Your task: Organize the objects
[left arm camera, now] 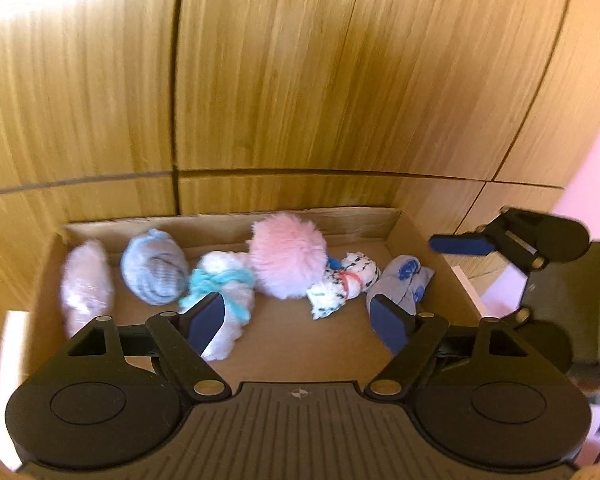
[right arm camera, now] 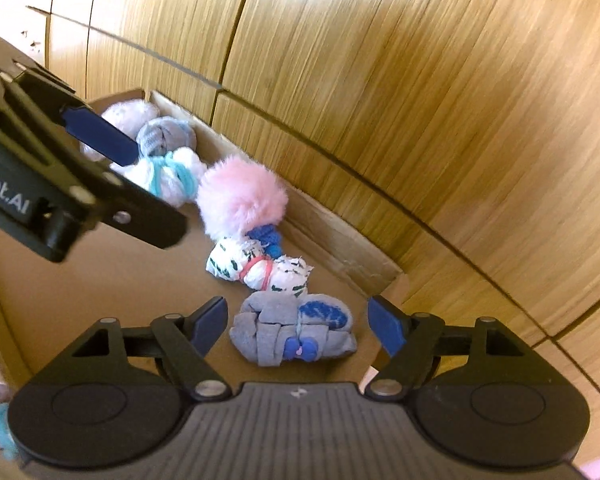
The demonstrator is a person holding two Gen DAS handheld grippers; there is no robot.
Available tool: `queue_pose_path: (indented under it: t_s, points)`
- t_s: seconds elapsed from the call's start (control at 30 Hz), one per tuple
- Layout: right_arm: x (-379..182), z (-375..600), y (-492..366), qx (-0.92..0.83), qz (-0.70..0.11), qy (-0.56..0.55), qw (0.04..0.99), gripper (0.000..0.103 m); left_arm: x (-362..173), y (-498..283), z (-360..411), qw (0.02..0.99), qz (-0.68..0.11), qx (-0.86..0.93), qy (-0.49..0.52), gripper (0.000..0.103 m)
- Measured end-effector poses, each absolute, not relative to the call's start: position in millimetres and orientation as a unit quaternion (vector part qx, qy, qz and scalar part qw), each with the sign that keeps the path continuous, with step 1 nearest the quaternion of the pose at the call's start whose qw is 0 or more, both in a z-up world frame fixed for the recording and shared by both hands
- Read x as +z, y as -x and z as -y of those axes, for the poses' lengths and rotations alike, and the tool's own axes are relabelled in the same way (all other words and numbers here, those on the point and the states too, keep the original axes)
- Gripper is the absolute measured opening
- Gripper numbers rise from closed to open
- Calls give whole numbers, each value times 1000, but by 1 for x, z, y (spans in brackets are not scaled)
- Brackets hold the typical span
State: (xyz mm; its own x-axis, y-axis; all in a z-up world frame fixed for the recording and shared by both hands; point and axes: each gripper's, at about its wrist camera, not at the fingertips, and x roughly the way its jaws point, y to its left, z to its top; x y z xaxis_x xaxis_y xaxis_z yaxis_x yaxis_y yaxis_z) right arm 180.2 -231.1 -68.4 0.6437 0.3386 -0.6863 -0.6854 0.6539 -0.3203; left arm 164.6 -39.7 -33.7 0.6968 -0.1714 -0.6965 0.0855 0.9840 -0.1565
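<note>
box [left arm camera: 428,240]: shallow cardboard, far wall against wood-panel cabinet [left arm camera: 300,80]
row in box, left to right: pale fluffy bundle [left arm camera: 86,284]; blue-grey sock ball [left arm camera: 154,268]; white bundle tied with teal [left arm camera: 228,300]; pink fluffy ball [left arm camera: 286,254]; white patterned bundle with red band [left arm camera: 342,286]; grey-and-blue sock bundle [right arm camera: 292,332]
row axis: along far wall, bundles touching or just beside neighbours
grey-and-blue bundle: right end of row, near right wall, long axis roughly left-right in right wrist view
left gripper [left arm camera: 300,320]: jaws wide apart, nothing held, teal-tied bundle behind left finger
right gripper [right arm camera: 296,326]: jaws wide, straddling grey-and-blue bundle, pads not touching it
obstruction: left gripper's arm covers part of row's left end in right wrist view
</note>
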Motion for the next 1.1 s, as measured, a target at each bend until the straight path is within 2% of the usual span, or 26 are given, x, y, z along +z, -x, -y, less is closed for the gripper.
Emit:
queue_pose_path:
  t_s: [0.13,0.33,0.53,0.7,0.8,1.1]
  points:
    - [-56,231,-168,296,-287,275,868,77,-17,-138,33,929,-362,-64,36,88]
    - [-25,244,-115,284,-259,235,893,85,12,-72,17,951,-308,-36,3,100]
    - [-4,274,-42,290,-218,169,916,94,13,11,6,960,-275,-39,-29,102]
    - [-32,289,26,278,-198,137,930,101,-17,77,6,966,-254,-33,-22,102]
    - [-58,293,50,268,-204,131,932,101,-38,105,13,971,-237,-26,-13,102]
    - [-100,292,75,271,-224,141,926,100,-73,109,46,950,-308,-35,-49,103]
